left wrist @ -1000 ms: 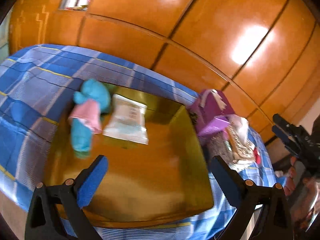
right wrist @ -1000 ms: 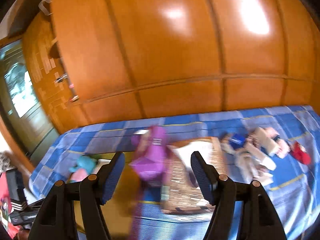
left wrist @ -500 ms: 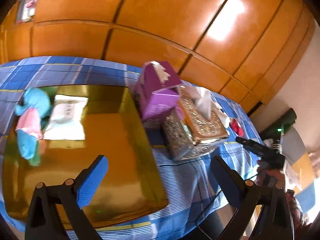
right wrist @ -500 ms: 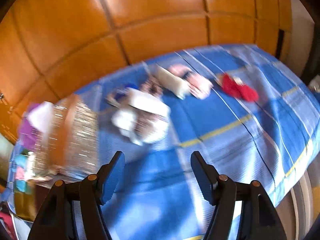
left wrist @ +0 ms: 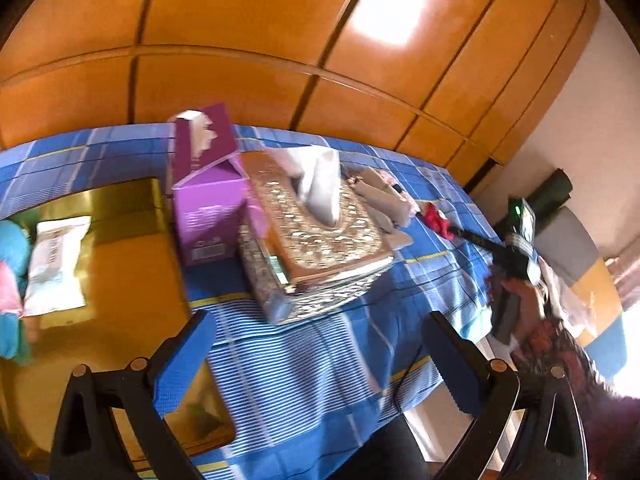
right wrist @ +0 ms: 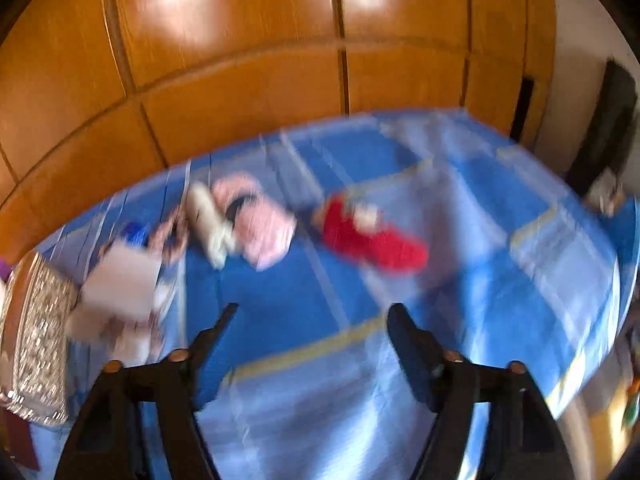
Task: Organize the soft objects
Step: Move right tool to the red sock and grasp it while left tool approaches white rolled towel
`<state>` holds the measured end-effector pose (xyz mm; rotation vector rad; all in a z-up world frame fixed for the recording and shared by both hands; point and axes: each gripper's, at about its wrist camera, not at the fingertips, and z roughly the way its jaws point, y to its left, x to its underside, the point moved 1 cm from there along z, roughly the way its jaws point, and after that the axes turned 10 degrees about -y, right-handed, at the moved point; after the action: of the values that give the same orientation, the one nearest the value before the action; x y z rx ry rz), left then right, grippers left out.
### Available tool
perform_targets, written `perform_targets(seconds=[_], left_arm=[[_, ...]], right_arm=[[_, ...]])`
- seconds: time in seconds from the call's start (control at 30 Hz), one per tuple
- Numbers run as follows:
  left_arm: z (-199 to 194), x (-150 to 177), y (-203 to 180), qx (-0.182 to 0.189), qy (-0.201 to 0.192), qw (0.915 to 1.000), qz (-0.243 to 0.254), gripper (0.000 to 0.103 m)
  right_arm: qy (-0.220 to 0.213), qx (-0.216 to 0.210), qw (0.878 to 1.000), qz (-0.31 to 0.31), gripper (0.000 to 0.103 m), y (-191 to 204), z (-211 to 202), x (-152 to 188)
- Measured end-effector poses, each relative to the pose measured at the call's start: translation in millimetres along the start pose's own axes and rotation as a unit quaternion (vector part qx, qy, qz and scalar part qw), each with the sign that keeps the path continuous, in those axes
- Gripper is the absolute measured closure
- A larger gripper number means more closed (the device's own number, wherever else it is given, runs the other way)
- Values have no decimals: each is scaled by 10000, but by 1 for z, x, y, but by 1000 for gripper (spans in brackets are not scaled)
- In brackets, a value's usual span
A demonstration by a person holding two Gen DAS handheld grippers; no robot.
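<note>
The red toy (right wrist: 372, 236), plush and blurred, lies on the blue checked bed cover (right wrist: 320, 300), its long axis running from upper left to lower right in the right wrist view. Just to its left lie a pink toy (right wrist: 260, 224) and a white roll (right wrist: 208, 224), touching. The right gripper (right wrist: 312, 344) hovers above the cover, jaws wide and empty. The left gripper (left wrist: 316, 356) also has wide, empty jaws. Ahead of it stand a glittery tissue box (left wrist: 316, 236) and a purple carton (left wrist: 208, 196), side by side. A gold tray (left wrist: 120, 208) holds a white pouch (left wrist: 54, 264) and a teal plush (left wrist: 10, 280).
</note>
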<state>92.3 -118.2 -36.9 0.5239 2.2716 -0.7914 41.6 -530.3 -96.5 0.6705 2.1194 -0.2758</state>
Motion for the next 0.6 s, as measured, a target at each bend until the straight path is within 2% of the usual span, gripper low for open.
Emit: perform_targets(seconds=[0.13,0.3,0.4,0.5,0.57,0.6], left_arm=[[8,-3,-19,72,80,9997,201,0],[16,-5,-34,109,166,9992,333,0],[20,-6,-41,116,218,9989,397,0],[23,-6,-47,148,265,9985,461,0],[26,-7,-52,169,299,9981,506,0],[28,-8,-55,198,315,9979,527,0]], right_arm=[[-101,168,9992,-340,21,-10,30,-30],[371,293,9975,-533,21,-17,76,-36],[542,399,9967,-455,21,-25,101,-32],[594,259,9976,-245,21,-32,115,-26],[588,175,9981,-57,24,-37,119,-23],[561,121,9983,68,30,-40,120,-20]])
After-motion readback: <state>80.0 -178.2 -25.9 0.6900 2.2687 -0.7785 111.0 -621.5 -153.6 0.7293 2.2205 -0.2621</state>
